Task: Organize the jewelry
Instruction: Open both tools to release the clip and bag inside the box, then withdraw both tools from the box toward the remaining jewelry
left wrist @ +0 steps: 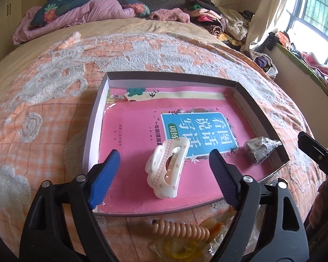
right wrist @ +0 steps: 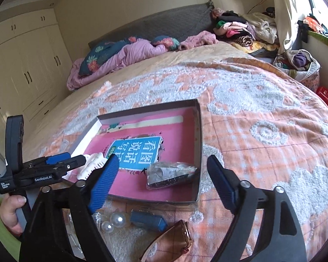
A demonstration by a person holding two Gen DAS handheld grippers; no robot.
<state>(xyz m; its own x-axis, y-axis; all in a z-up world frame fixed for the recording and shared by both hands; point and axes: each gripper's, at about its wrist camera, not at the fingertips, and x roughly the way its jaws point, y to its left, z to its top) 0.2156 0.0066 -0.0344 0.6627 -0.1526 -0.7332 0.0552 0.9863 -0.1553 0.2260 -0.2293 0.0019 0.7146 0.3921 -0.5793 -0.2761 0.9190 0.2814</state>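
A shallow box (left wrist: pixel 247 100) lined with a pink book lies on the bed. A white hair claw clip (left wrist: pixel 166 168) rests in its near part, between my left gripper's (left wrist: pixel 164 159) open fingers, untouched. A clear bag with a dark item (left wrist: pixel 261 149) lies in the box's right corner; it also shows in the right wrist view (right wrist: pixel 168 174). My right gripper (right wrist: pixel 161 168) is open and empty above the box's near edge (right wrist: pixel 198 152). The left gripper (right wrist: pixel 61 163) and clip (right wrist: pixel 91 166) show at its left.
On the bedspread before the box lie a peach spiral hair tie (left wrist: pixel 181 229), yellow bagged items (left wrist: pixel 181 251), pearl beads (right wrist: pixel 113 221), a blue bagged piece (right wrist: pixel 147 218) and brown sunglasses (right wrist: pixel 172 240). Pillows and clothes (left wrist: pixel 207 19) pile at the bed's far end.
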